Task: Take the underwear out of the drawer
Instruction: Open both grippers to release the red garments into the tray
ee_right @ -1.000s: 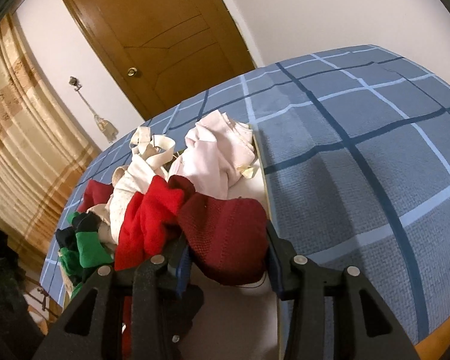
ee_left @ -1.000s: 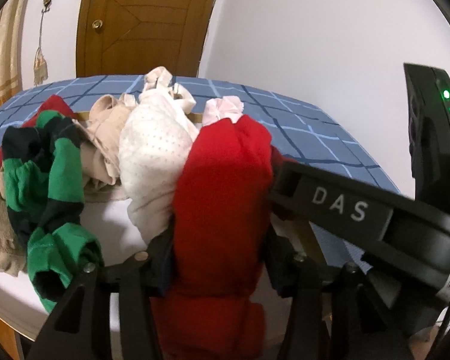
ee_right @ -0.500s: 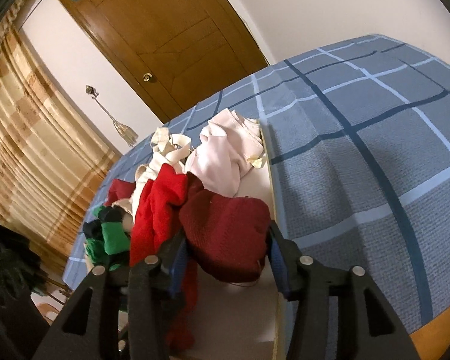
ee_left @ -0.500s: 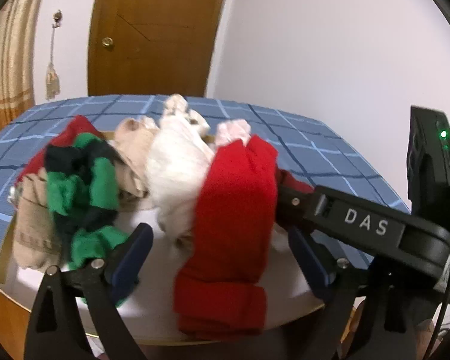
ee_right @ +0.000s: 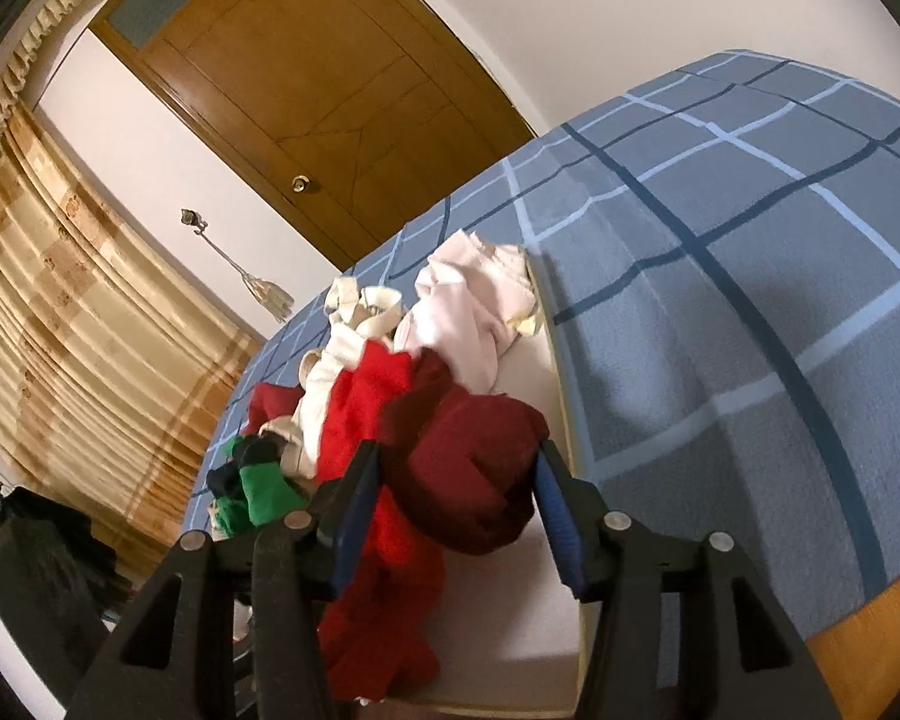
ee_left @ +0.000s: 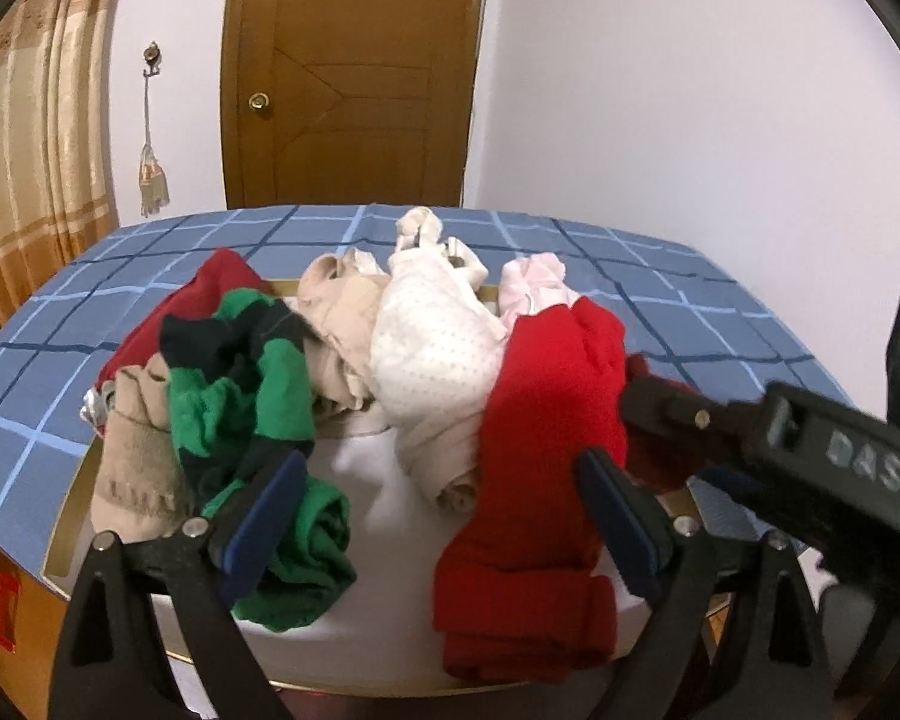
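The left claw [ee_left: 438, 516] gapes empty before the bright red underwear [ee_left: 546, 456], which hangs over the drawer's [ee_left: 72, 516] front. The right claw [ee_right: 459, 504], just easing wider, barely brackets the dark red piece [ee_right: 468, 468], which could drop.

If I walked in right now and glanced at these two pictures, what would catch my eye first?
Probably the bright red garment, draped over the front edge of the white drawer in the middle of a heap of bunched underwear. Left of it lies a green and black striped piece. In the right wrist view, a dark red piece sits bunched between the right gripper fingers, with the blue checked bedcover behind.
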A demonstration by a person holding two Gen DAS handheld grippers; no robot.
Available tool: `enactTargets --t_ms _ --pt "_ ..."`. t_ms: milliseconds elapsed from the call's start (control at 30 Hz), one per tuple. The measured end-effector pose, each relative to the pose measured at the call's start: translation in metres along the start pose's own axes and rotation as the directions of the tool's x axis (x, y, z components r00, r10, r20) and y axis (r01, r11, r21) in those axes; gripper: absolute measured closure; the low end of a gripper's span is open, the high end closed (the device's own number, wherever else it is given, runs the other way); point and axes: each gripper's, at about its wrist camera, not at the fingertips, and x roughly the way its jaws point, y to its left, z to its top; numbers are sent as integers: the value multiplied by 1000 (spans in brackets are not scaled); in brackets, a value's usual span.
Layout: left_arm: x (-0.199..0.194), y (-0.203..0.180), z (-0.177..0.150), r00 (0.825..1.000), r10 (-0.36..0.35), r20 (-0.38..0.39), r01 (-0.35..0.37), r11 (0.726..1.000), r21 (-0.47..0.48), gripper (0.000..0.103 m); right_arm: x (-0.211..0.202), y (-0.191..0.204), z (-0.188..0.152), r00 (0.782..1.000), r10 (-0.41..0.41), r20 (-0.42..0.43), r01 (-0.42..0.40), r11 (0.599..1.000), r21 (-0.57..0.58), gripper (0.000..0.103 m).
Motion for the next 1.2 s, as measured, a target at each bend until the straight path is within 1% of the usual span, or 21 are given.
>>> enactTargets --t_ms 67,133,233,300,367,433,467,567,700,867,933,1067,1133,1200 --pt "3 -1 1 1000 -4 -12 4 1000 1 8 -2 1 -5 1000 0 -23 0 1000 -1 46" --pt "6 -1 2 1000 -16 -24 16 1000 9 8 -9 -3 -7 1000 -4 -16 4 1000 12 46" --pt "5 -4 0 1000 -14 -22 15 999 37 6 -24 -6 -7 999 -14 33 13 1000 22 46" --pt "2 -5 -1 1000 -9 -15 10 999 39 6 -35 -2 -9 996 -21 87 21 1000 4 46" --pt "-2 -4 -2 1000 -7 -15 7 999 35 6 -36 3 -10 994 -20 105 22 1000 -21 46" --pt "-7 -3 -3 1000 5 0 -5 999 35 4 -31 6 -11 995 -20 99 24 999 -38 46" --pt "-10 -2 -3 1000 14 11 -15 999 35 2 -27 8 -13 995 -30 96 35 998 -49 46" --pt "-18 -2 -2 998 39 41 -42 998 56 1 -19 10 -17 994 -62 92 69 995 -74 46" --pt "-21 -3 -1 997 67 39 -70 994 89 1 -8 9 -15 993 -91 81 98 992 -85 46" --pt "-25 1 -1 996 82 38 -85 992 92 1 6 11 -11 991 -124 53 129 986 -108 46" --pt "-28 6 -1 995 88 40 -91 993 80 1 10 10 -10 992 -122 34 125 986 -110 46" --pt "-34 15 -3 995 86 42 -88 994 61 1 1 -1 -13 998 -64 1 64 997 -30 46" --pt "-38 19 -5 996 82 42 -85 995 59 1 -9 0 -18 999 -47 21 47 999 -18 46" --pt "-42 22 -9 997 71 42 -74 995 67 0 -21 4 -27 998 -45 52 46 998 -30 46"
